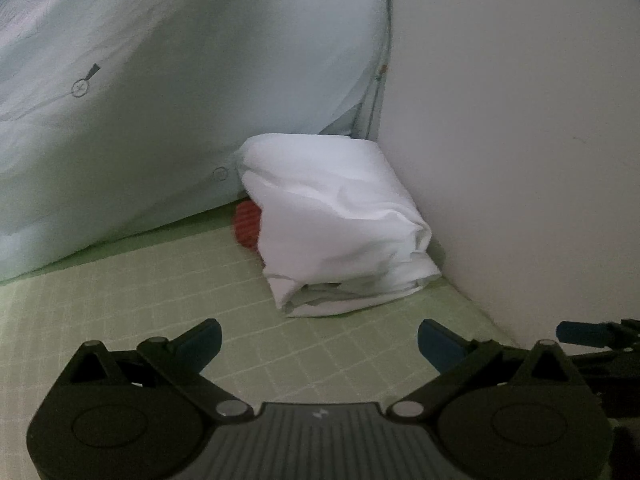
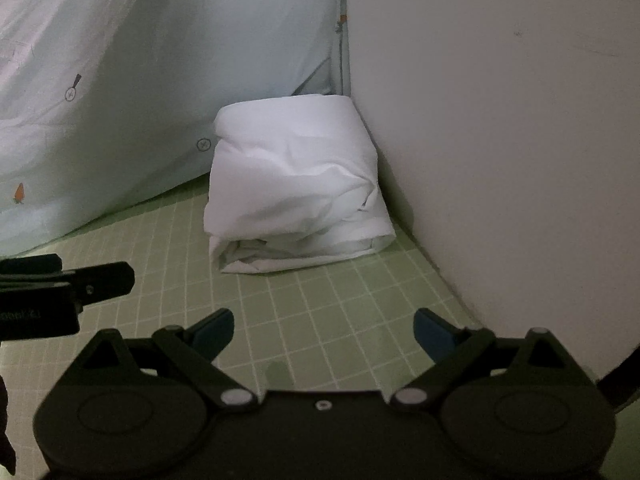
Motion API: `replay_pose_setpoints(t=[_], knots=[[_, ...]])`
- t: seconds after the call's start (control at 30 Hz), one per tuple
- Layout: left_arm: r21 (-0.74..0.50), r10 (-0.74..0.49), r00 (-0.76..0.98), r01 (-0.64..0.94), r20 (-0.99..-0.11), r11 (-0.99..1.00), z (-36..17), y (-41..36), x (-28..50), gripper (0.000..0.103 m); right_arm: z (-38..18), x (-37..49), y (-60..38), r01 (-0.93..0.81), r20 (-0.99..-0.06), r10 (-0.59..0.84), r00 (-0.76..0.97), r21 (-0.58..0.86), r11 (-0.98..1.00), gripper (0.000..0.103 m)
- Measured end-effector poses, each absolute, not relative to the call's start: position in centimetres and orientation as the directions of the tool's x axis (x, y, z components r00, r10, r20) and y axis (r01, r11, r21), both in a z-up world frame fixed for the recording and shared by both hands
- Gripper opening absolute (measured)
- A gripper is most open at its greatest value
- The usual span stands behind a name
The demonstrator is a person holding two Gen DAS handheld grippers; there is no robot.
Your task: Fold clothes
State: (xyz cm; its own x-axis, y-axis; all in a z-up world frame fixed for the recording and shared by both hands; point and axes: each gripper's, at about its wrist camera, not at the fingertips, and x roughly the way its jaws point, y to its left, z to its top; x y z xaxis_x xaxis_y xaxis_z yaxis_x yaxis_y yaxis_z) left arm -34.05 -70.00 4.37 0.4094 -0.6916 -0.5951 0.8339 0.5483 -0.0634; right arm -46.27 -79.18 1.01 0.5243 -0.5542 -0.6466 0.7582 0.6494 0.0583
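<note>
White garment (image 1: 336, 236) seen folded into compact bundle on green sheet (image 1: 160, 304), against wall (image 1: 520, 160). Left gripper (image 1: 319, 340) and right gripper (image 2: 323, 330) spread wide, nothing held. Further garments not seen.

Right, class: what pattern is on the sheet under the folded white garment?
Pale green sheet with a white grid; clearest in the right wrist view.

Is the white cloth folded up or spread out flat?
Folded. The white cloth sits as a thick bundle on the green checked sheet, with stacked layers showing at its near edge.
</note>
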Motion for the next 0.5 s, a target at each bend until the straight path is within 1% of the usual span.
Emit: replay_pose_setpoints(t=[0.5], knots=[[-0.038,-0.692,0.407,0.846,-0.596,0.531,4.49,-70.29,-35.10,0.103,1.17,-47.32,-79.34,0.773,-0.638,-0.561,0.527,0.085,0.629,0.098]])
